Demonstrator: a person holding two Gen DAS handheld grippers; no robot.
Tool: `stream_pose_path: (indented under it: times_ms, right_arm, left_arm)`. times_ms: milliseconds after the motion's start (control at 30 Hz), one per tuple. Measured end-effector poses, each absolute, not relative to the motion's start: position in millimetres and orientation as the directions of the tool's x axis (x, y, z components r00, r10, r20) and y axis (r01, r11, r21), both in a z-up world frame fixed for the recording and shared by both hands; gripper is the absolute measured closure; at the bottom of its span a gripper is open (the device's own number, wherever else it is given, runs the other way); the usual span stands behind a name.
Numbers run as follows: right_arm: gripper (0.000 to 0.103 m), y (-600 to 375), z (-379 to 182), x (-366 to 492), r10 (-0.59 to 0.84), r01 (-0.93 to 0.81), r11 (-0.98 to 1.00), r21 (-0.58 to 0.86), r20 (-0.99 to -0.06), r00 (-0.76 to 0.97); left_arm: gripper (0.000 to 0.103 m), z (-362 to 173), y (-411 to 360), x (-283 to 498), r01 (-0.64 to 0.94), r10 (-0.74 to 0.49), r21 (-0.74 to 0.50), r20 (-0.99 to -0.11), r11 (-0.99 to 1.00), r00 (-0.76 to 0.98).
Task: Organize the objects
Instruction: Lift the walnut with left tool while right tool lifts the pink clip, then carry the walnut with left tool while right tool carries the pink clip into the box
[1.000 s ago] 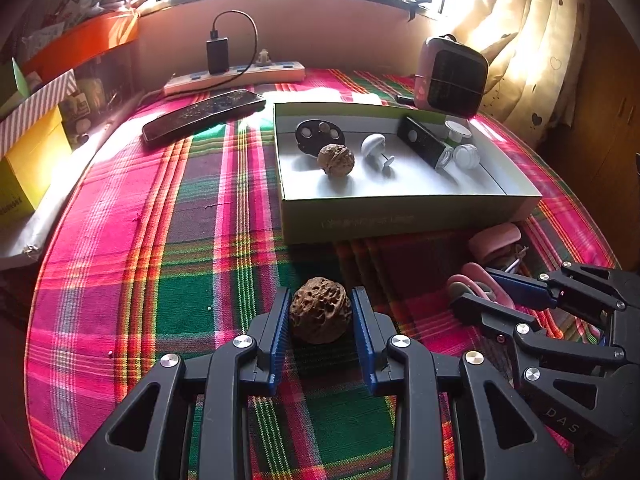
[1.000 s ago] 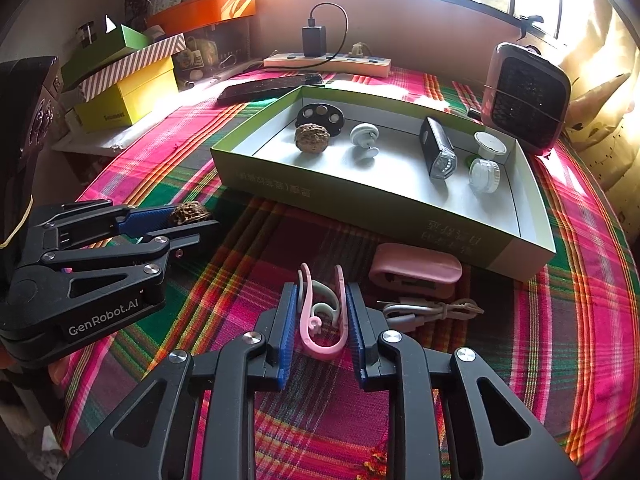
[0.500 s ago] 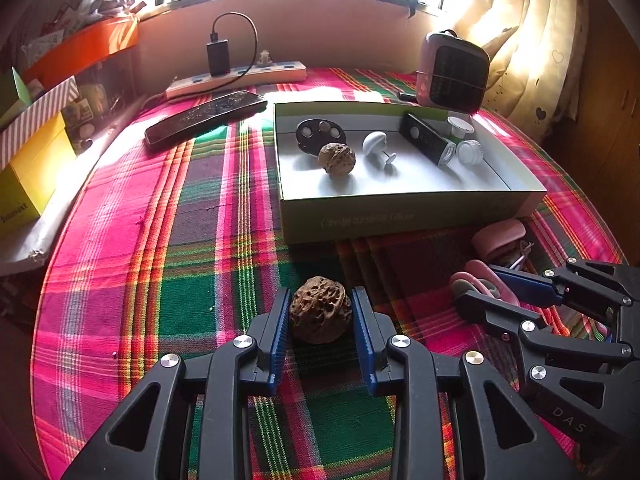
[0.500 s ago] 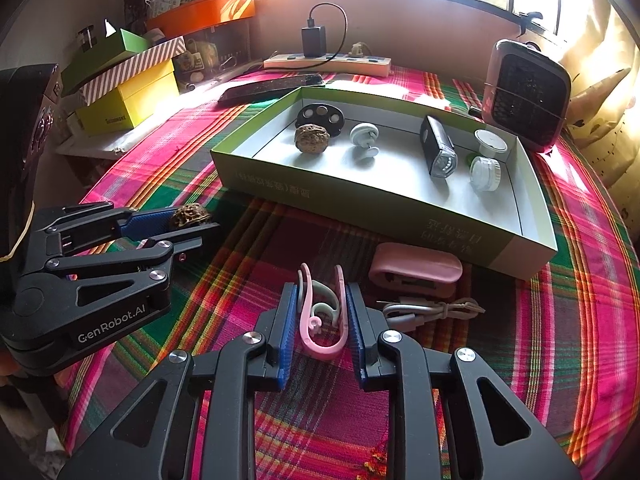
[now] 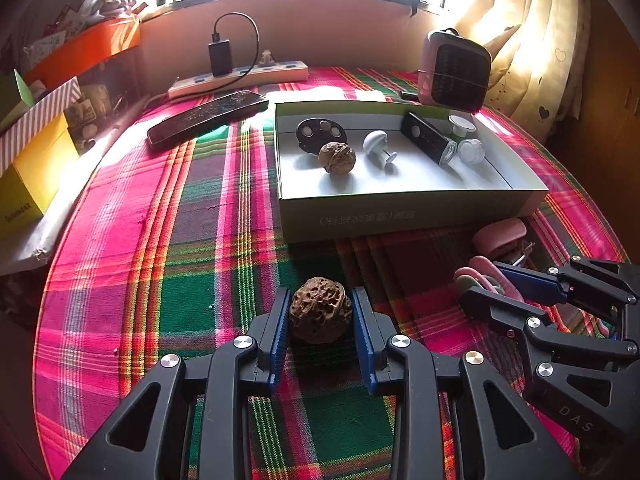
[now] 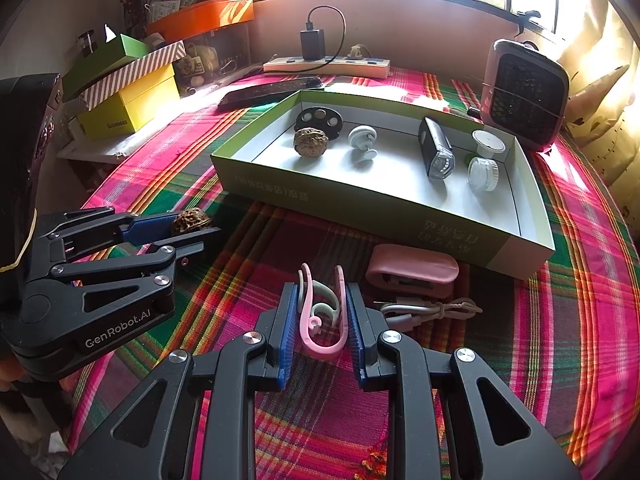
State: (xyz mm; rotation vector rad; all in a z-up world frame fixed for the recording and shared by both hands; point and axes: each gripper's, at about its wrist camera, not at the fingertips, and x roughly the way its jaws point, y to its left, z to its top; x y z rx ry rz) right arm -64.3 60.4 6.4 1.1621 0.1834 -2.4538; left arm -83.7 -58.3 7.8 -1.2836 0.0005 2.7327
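Nearest the left wrist camera, the left gripper (image 5: pixel 321 312) is clamping a dark wrinkled walnut (image 5: pixel 320 309) between its blue pads, jaws narrowed to the nut's width, just above the plaid tablecloth (image 5: pixel 168 240). Nearest the right wrist camera, the right gripper (image 6: pixel 319 316) is pinching a pink ear-hook earphone (image 6: pixel 320 320), jaws nearly closed on its loops. Just beyond the right gripper, a pink case (image 6: pixel 412 270) and a coiled grey cable (image 6: pixel 428 310) are lying on the cloth, the case close against the near wall of the open green-edged box (image 6: pixel 360 208). Inside the box are sitting a second walnut (image 6: pixel 311 141), a black oval disc (image 6: pixel 319 119), a white knob-shaped piece (image 6: pixel 362 140), a black bike light (image 6: pixel 436 152) and two white caps (image 6: pixel 484 160). Farther back, a dark phone (image 6: pixel 272 90), a power strip (image 6: pixel 326 65) and a small heater (image 6: pixel 524 94) are standing near the window.
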Motion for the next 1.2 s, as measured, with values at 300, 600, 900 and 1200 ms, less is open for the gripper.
stream_pose_path:
  times_ms: [300, 600, 900, 1200]
  right_arm:
    - [0.079, 64, 12, -63, -0.324, 0.424, -0.903, 0.066, -0.753, -0.573]
    - [0.079, 67, 19, -61, -0.335, 0.428, -0.901, 0.07, -0.739, -0.584]
    - [0.079, 74, 30, -60, -0.339, 0.427, -0.902, 0.065, -0.72, -0.606]
    - [0.079, 78, 42, -66, -0.343, 0.43, -0.901, 0.055, -0.696, -0.63]
  left_arm:
    - [0.075, 10, -55, -80, -0.112, 0.115, -0.056, -0.764, -0.992, -0.635]
    - [0.075, 21, -54, -76, -0.112, 0.123, -0.066, -0.75, -0.992, -0.65]
    - [0.075, 34, -55, -77, -0.108, 0.139, -0.09, -0.737, -0.99, -0.662]
    - [0.075, 46, -52, -82, -0.117, 0.153, -0.101, -0.726, -0.988, -0.67]
